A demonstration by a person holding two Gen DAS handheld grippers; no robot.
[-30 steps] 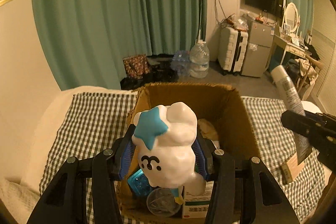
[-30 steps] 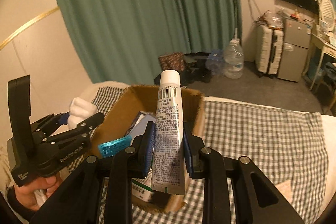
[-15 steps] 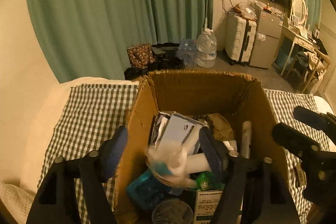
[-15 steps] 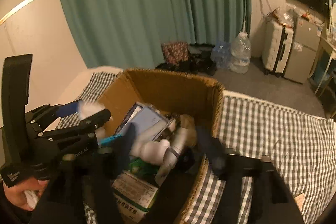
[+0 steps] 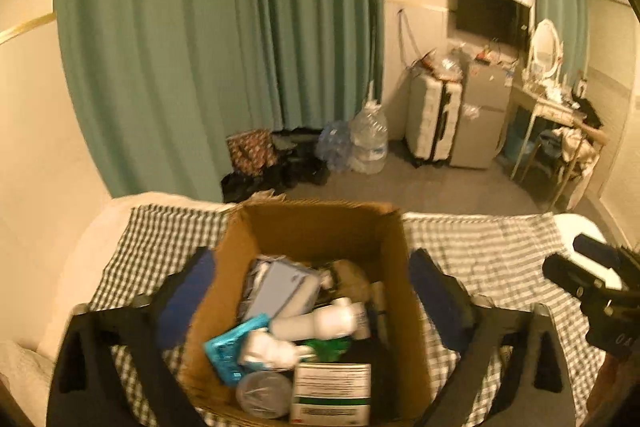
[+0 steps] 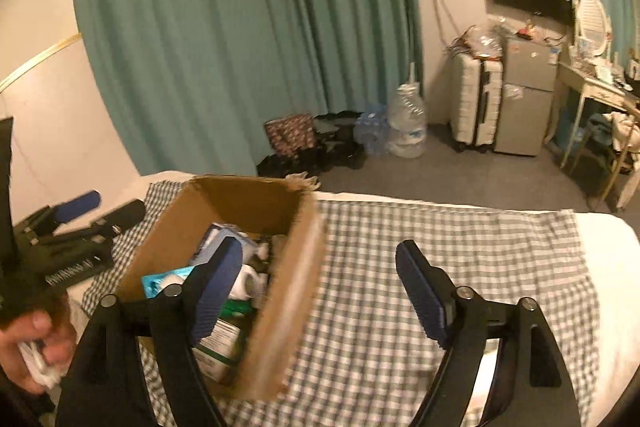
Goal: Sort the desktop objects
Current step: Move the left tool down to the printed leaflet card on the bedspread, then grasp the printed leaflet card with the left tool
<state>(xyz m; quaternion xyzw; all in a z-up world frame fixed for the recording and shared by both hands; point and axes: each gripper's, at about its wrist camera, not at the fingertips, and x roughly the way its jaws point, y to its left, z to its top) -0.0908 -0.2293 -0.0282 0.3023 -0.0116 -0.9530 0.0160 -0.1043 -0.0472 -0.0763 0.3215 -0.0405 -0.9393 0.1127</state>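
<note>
An open cardboard box (image 5: 316, 223) stands on the checked cloth and holds several items: a white toy (image 5: 264, 349), a white tube (image 5: 320, 319), a teal packet (image 5: 228, 351) and a green-and-white carton (image 5: 332, 387). My left gripper (image 5: 312, 287) is open and empty, its fingers on either side of the box. My right gripper (image 6: 320, 279) is open and empty over the box's right wall (image 6: 296, 287), and it shows at the right edge of the left wrist view (image 5: 592, 283). The left gripper shows at the left of the right wrist view (image 6: 80, 219).
The checked cloth (image 6: 440, 247) covers a white bed or table. On the floor behind are a green curtain (image 5: 220, 47), water bottles (image 5: 368, 143), a suitcase (image 5: 434, 119), a small fridge (image 6: 524, 99) and a dressing table (image 5: 552, 107).
Both grippers opened: the white toy dropped from the left one and the tube from the right one into the box. Both grippers then pulled back and opened wider.
</note>
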